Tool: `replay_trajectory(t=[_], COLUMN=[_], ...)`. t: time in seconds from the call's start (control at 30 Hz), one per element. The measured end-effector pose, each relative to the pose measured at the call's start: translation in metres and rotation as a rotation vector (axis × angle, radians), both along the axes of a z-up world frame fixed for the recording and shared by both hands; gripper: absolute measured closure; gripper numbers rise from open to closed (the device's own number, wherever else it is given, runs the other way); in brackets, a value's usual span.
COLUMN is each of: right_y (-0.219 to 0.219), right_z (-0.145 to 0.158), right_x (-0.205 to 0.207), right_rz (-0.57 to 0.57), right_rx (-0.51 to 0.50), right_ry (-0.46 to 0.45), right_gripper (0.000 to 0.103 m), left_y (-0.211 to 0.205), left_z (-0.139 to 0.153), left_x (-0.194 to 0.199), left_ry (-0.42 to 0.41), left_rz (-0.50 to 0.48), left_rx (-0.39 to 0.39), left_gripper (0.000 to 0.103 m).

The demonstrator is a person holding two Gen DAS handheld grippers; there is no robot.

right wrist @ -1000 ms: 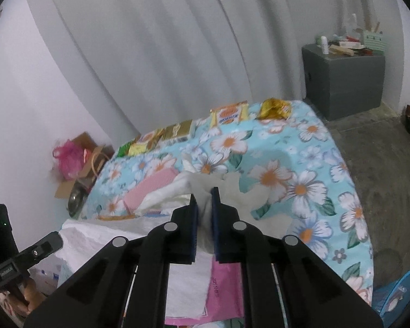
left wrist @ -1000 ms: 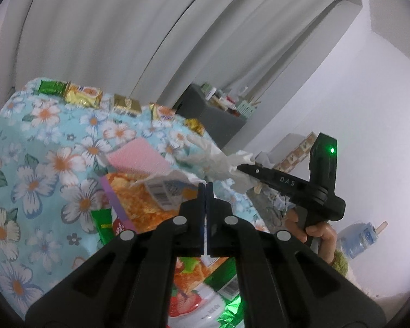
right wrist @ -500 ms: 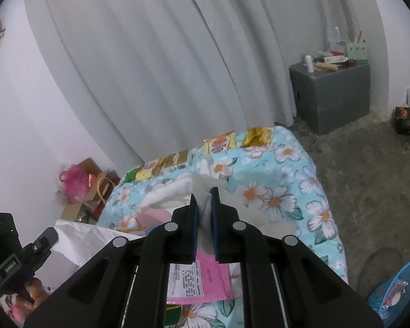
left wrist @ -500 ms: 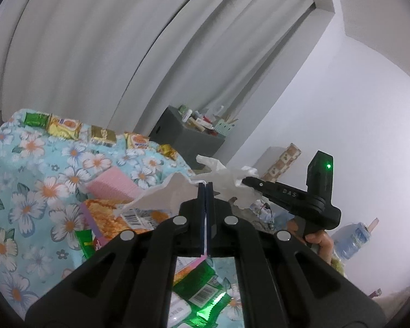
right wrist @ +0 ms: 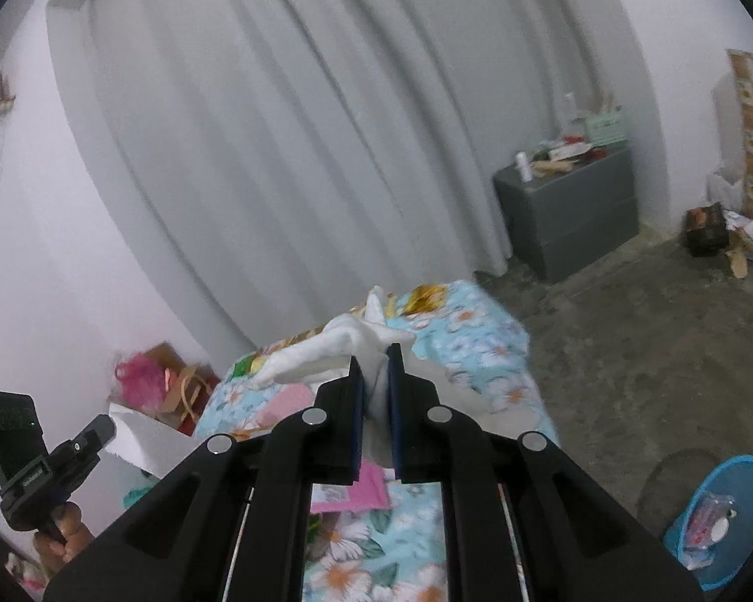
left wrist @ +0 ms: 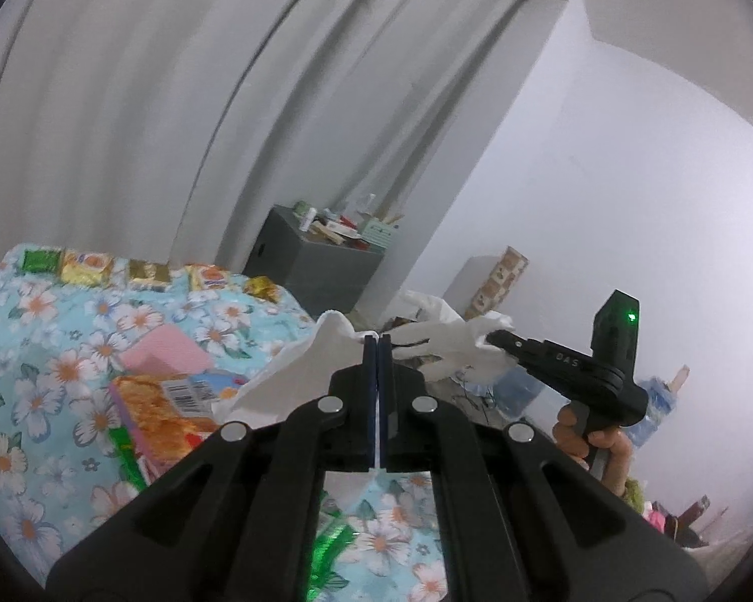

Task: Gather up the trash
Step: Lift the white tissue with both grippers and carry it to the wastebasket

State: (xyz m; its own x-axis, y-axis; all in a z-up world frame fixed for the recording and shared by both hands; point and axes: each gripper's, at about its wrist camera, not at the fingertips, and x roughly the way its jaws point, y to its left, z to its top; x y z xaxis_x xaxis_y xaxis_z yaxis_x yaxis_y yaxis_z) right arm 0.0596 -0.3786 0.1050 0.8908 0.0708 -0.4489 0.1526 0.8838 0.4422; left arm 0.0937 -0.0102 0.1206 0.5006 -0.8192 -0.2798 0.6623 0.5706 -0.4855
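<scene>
My left gripper (left wrist: 378, 338) is shut on a corner of a white paper sheet (left wrist: 296, 371), held above the floral-cloth table (left wrist: 40, 351). My right gripper (right wrist: 375, 353) is shut on a crumpled white tissue (right wrist: 336, 346), also lifted above the table (right wrist: 482, 351). In the left wrist view the right gripper (left wrist: 497, 338) shows at the right with the tissue (left wrist: 442, 346) bunched in front of it. In the right wrist view the left gripper (right wrist: 100, 429) shows at lower left with the white sheet (right wrist: 145, 444). Snack wrappers lie on the cloth: an orange packet (left wrist: 160, 406), a pink packet (left wrist: 168, 356), a green wrapper (left wrist: 326, 557).
Several small snack packets (left wrist: 88, 268) line the table's far edge. A grey cabinet (right wrist: 567, 210) with clutter stands by the curtain. A blue bin (right wrist: 723, 516) holding trash sits on the floor at lower right. Pink bags (right wrist: 140, 381) lie by the left wall.
Both grippers have risen and tilted up with the white paper and tissue held; the table now sits lower and farther away in both views.
</scene>
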Motion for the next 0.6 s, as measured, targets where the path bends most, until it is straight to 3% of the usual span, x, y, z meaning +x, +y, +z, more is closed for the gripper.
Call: replay_trajectory(t=[0.27, 0.47, 0.6], right_y=[-0.062, -0.116, -0.151], right_z=[-0.005, -0.025, -0.051], right_x=[-0.085, -0.145, -0.182], right_rz=[-0.164, -0.317, -0.417], right_rx=[0.008, 0.037, 0.072], right_ry=[0.01, 0.055, 0.104], right_gripper=[0.094, 0.094, 0.094], left_y=[-0.07, -0.157, -0.227], left_z=[0.013, 0.009, -0.004], left_x=[-0.021, -0.036, -0.042], left_ry=[-0.011, 0.019, 0.087], left_rz=[-0.153, -0.333, -0.464], left_rx=[0.025, 0.06, 0.087], left_gripper=[0.103, 0.103, 0.103])
